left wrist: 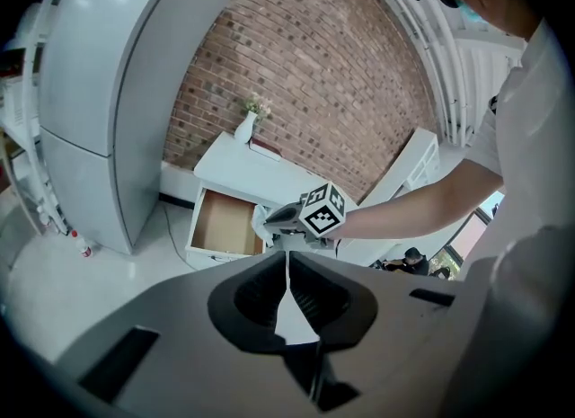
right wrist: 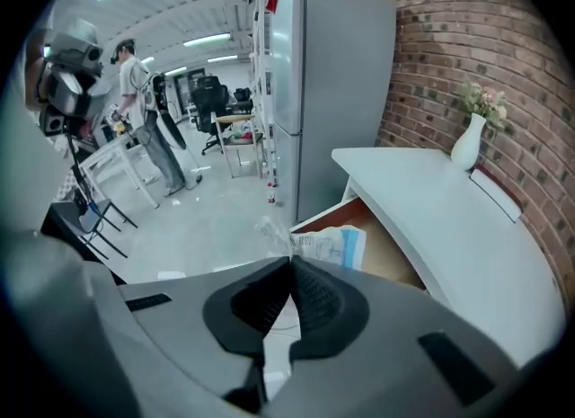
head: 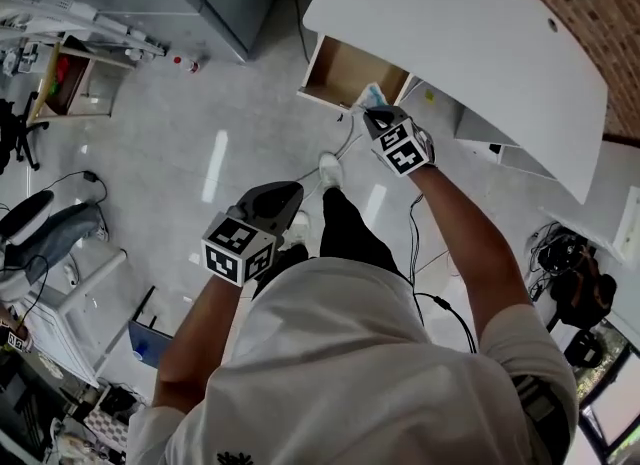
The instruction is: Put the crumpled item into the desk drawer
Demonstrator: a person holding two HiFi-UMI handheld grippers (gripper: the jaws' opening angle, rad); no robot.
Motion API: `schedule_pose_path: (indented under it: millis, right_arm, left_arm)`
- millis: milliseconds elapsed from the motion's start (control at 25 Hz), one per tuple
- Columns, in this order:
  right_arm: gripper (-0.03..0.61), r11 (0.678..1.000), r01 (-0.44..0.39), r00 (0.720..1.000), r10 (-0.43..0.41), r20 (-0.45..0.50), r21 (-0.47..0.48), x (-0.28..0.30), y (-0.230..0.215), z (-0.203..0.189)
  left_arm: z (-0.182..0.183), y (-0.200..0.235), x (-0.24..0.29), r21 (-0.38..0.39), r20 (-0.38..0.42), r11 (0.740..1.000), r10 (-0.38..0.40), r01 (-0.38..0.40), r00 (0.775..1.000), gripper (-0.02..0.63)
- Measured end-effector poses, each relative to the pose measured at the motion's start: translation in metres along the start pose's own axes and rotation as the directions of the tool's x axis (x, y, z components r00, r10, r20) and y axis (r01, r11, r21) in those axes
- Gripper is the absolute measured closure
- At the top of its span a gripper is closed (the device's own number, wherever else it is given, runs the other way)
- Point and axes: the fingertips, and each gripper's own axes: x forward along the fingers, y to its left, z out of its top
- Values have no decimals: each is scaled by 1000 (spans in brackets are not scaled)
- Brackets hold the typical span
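The right gripper (right wrist: 289,262) is clamped on one edge of the crumpled wrapper (right wrist: 331,245), a thin plastic packet with blue print, held at the mouth of the open drawer (head: 340,65) under the white worktop (head: 460,23). It looks light, limp and crackly (probably slippery too), so a pinch on a bunched fold should hold best. The left gripper (left wrist: 287,268) hangs apart, jaws together on nothing.

A white vase (right wrist: 467,145) of pale flowers stands before the brick wall (right wrist: 440,57) — a tall grey cabinet (right wrist: 332,84) to its left. Far left, a person (right wrist: 135,79) stands near a black chair (right wrist: 211,100).
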Motion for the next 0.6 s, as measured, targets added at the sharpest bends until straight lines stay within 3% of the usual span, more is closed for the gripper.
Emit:
schedule_pose_path:
  millis: [600]
  right_arm:
    - [551,990,-45,991,27,-131,-136,166,-83,-42]
  left_arm:
    - [0,49,80,-104,-36,993,51,-54,998,583]
